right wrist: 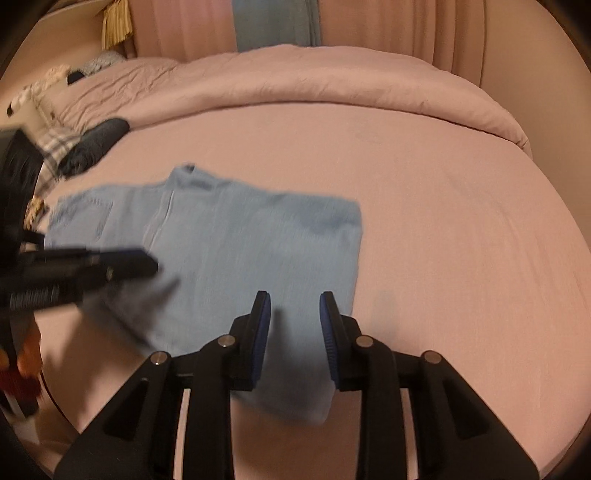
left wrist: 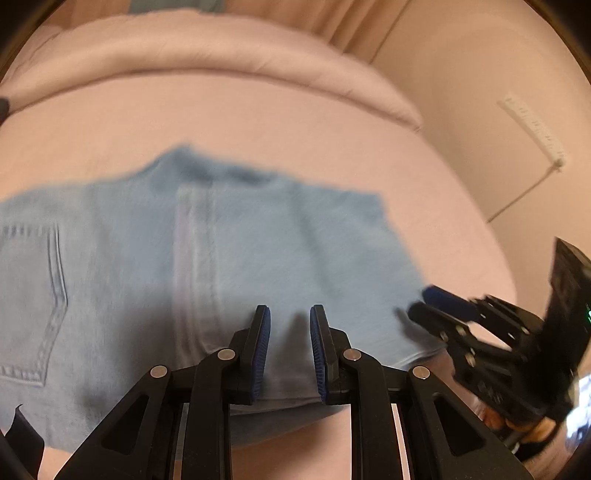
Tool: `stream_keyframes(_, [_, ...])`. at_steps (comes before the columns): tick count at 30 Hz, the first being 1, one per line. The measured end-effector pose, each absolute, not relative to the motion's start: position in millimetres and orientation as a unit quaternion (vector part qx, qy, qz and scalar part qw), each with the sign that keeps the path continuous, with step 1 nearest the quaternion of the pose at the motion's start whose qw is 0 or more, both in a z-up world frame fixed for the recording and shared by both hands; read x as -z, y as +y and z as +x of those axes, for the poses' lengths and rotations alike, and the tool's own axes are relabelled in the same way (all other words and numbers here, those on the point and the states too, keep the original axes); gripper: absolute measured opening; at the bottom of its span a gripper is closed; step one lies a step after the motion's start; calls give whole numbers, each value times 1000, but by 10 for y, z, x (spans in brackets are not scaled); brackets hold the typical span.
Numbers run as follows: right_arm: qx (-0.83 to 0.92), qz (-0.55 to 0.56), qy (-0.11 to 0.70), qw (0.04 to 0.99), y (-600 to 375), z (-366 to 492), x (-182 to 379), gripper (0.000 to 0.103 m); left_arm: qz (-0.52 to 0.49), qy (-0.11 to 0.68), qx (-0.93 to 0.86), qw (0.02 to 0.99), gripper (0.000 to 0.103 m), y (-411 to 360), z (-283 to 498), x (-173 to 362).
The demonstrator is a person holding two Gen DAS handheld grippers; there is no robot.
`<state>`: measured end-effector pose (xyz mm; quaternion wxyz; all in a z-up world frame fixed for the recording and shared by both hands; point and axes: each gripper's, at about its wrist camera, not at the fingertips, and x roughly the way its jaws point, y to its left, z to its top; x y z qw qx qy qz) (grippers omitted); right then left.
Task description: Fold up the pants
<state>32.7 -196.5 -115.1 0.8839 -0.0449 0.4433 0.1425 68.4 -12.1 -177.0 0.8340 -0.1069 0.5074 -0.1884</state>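
Light blue jeans (left wrist: 229,258) lie folded flat on the pink bed sheet (left wrist: 258,122), back pocket at the left; they also show in the right wrist view (right wrist: 240,240). My left gripper (left wrist: 290,314) is open, its jaws apart just above the near edge of the jeans. My right gripper (right wrist: 294,299) is open over the near right corner of the jeans. The right gripper shows at the right of the left wrist view (left wrist: 424,302), and the left gripper at the left of the right wrist view (right wrist: 147,262). Neither holds cloth.
A rolled pink duvet (right wrist: 332,77) lies across the far side of the bed. Dark and plaid clothes (right wrist: 88,144) are piled at the left. Curtains (right wrist: 388,22) hang behind. A white power strip (left wrist: 535,129) lies on the floor at the right.
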Motion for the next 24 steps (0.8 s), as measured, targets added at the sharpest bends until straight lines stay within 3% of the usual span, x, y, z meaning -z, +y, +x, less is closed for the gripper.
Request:
stream_keyframes(4, [-139,-78,468,869,-1847,294,1461,32,-136,503,189,832,18,-2,633,1819])
stream_keyframes(10, [-121,-84,468,871,-1819,319,1394,34,-137,504,182,833,21,184,554,1652])
stream_keyframes(12, [-121,-76,465,874,-1802,310,1305,37,-144,489,180,841,46,307,470,1534])
stream_keyframes(14, [-125,-78,455,878,-1749,258,1221,49,-150,476,167,851,54,455,357,1492])
stream_keyframes(24, [-167,-107,427,882,-1338,32,987,50,-210,429,122,870,56,1162,14,1285])
